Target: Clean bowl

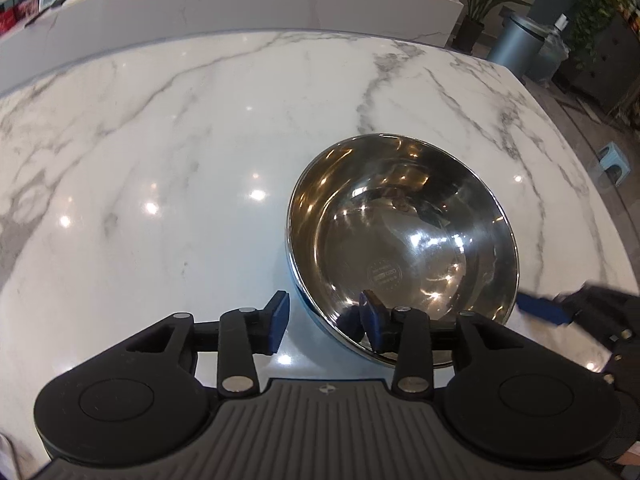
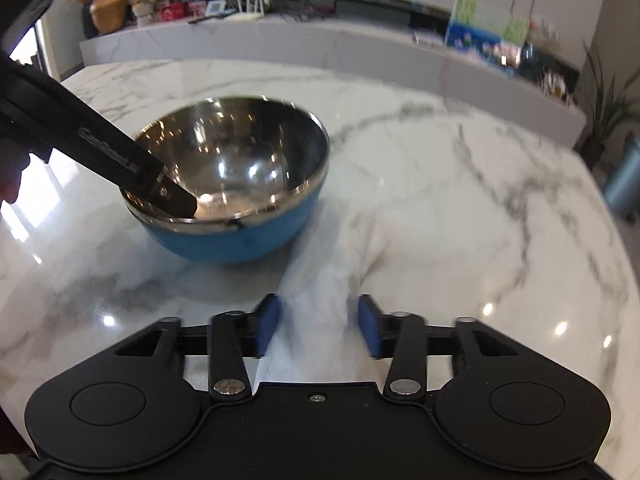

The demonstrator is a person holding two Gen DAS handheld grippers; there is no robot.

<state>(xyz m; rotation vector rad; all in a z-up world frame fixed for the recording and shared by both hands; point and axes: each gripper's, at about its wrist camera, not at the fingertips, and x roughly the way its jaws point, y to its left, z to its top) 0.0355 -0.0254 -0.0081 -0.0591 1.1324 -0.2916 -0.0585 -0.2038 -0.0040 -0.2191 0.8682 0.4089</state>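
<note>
A bowl (image 1: 404, 240) with a shiny steel inside and a blue outside (image 2: 236, 240) stands on the white marble counter (image 1: 160, 140). My left gripper (image 1: 324, 320) is open and straddles the bowl's near rim, with one finger inside the bowl and the other outside, well apart from it. In the right wrist view that finger (image 2: 176, 200) reaches into the bowl from the left. My right gripper (image 2: 318, 328) is open, just right of the bowl. A blurred white cloth-like thing (image 2: 316, 312) lies on the counter between its fingers. It is too blurred to identify for certain.
The counter's rounded edge (image 1: 560, 128) drops off to the right, with a grey bin (image 1: 516, 44), potted plants (image 1: 480, 4) and a small blue stool (image 1: 614, 158) on the floor beyond. A long white ledge (image 2: 280, 40) with clutter runs behind the counter.
</note>
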